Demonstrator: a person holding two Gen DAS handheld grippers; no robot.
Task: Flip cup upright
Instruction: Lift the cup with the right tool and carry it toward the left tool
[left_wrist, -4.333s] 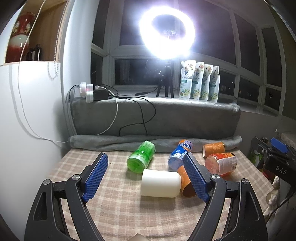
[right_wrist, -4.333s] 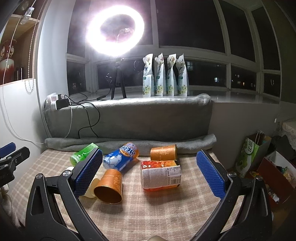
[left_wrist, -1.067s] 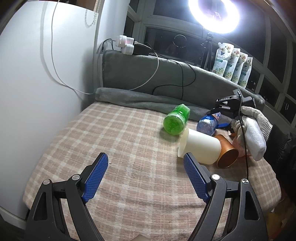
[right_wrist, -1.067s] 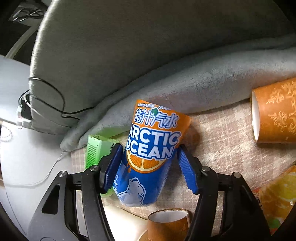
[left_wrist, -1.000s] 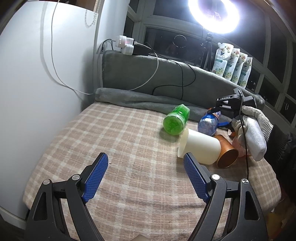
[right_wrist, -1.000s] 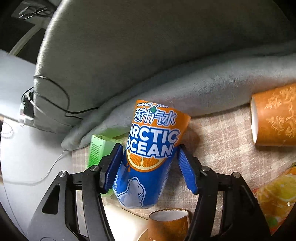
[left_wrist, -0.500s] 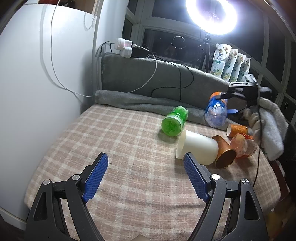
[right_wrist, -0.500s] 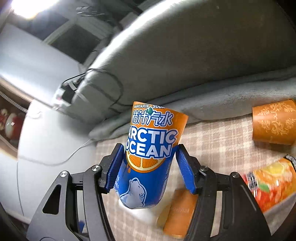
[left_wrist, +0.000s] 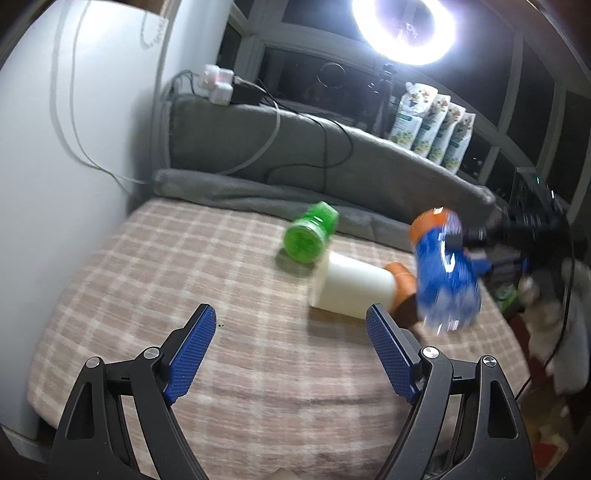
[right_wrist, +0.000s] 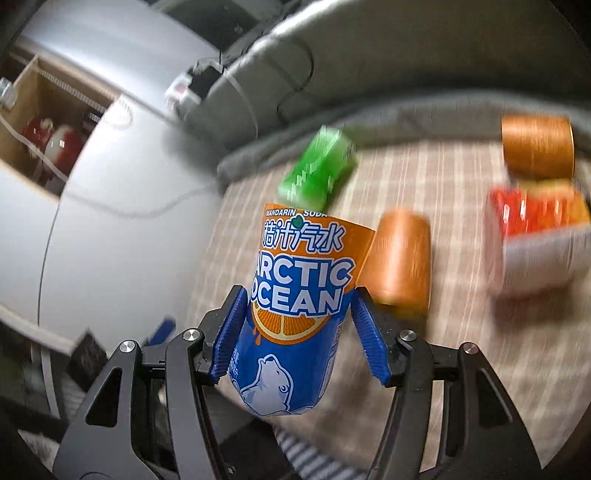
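My right gripper (right_wrist: 297, 317) is shut on a blue and orange "Arctic Ocean" cup (right_wrist: 299, 306) and holds it in the air above the checked cloth. In the left wrist view the same cup (left_wrist: 443, 273) is blurred, tilted, with its orange end up, and the right gripper (left_wrist: 480, 240) is behind it. My left gripper (left_wrist: 291, 354) is open and empty, low over the near part of the cloth. A white cup (left_wrist: 352, 284) lies on its side just beyond the left gripper's right finger.
A green cup (left_wrist: 310, 232) lies on its side near the grey cushion (left_wrist: 332, 155). Orange cups (right_wrist: 400, 262) (right_wrist: 537, 146) and a red-orange cup (right_wrist: 535, 236) lie on the checked cloth (left_wrist: 184, 266). A white wall (left_wrist: 74, 147) stands at the left.
My right gripper has swung the blue cup up and over the lying cups, tilting it toward upright. Both views are motion-blurred. The left gripper has stayed open in roughly the same place.
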